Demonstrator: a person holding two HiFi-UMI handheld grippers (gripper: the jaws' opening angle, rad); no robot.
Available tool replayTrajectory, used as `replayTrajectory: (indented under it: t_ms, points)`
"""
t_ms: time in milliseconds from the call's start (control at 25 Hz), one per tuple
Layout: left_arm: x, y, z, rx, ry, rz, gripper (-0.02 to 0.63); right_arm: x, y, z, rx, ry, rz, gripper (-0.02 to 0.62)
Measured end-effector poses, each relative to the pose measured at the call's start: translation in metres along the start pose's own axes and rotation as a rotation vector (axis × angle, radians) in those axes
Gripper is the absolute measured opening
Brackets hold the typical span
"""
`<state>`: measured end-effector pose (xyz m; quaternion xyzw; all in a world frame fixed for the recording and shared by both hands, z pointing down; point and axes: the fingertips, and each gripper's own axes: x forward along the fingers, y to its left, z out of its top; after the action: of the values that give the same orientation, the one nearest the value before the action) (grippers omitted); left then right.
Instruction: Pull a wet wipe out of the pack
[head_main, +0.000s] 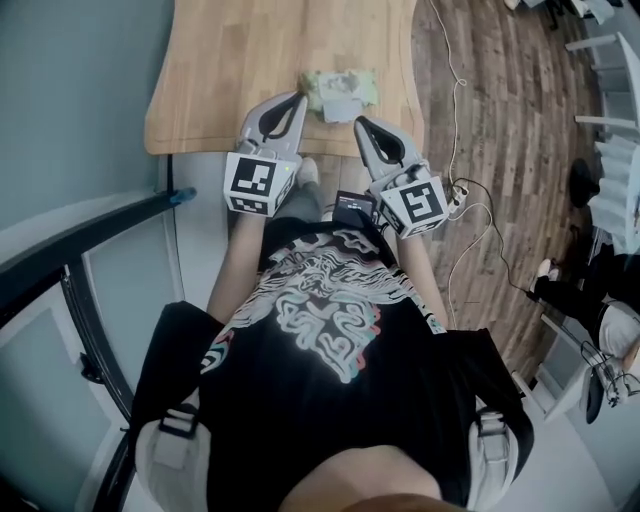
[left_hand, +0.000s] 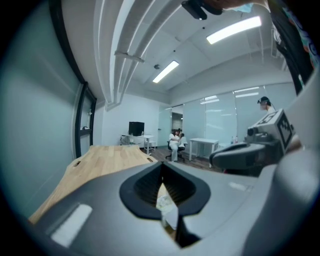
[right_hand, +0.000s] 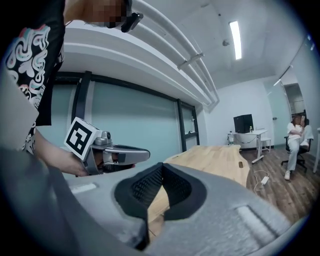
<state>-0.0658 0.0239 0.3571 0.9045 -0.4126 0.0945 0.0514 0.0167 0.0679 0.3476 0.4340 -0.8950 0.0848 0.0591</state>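
Note:
A pale green wet wipe pack (head_main: 340, 88) with a white flap lies near the front edge of the wooden table (head_main: 250, 60). My left gripper (head_main: 299, 98) is shut and empty, its tip just left of the pack's near corner. My right gripper (head_main: 358, 122) is shut too, holds nothing, and sits just below and right of the pack. In the left gripper view a sliver of the pack (left_hand: 164, 202) shows through the gap behind the closed jaws of the left gripper (left_hand: 162, 164). The right gripper view shows only table wood behind the right gripper (right_hand: 161, 165).
A white cable (head_main: 455, 100) runs over the wooden floor right of the table. A dark small device (head_main: 352, 208) sits at the person's waist. A black railing (head_main: 90, 235) crosses at left. Chairs and furniture (head_main: 605, 120) stand far right.

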Motion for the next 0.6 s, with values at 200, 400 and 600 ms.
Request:
replayTrajectory:
  t_ms: [200,400,600]
  points:
    - [0.025,0.031,-0.01,-0.006,0.029,0.001,-0.012,0.037,-0.017,-0.004,0.048,0.003,0.03,0.0]
    - [0.046,0.043,-0.019,-0.003,0.024,-0.048,-0.012,0.064,-0.035,-0.023,0.016,0.09,-0.006,0.0]
    - [0.065,0.042,-0.035,0.02,0.054,-0.118,-0.012,0.08,-0.045,-0.042,-0.023,0.15,-0.026,0.0]
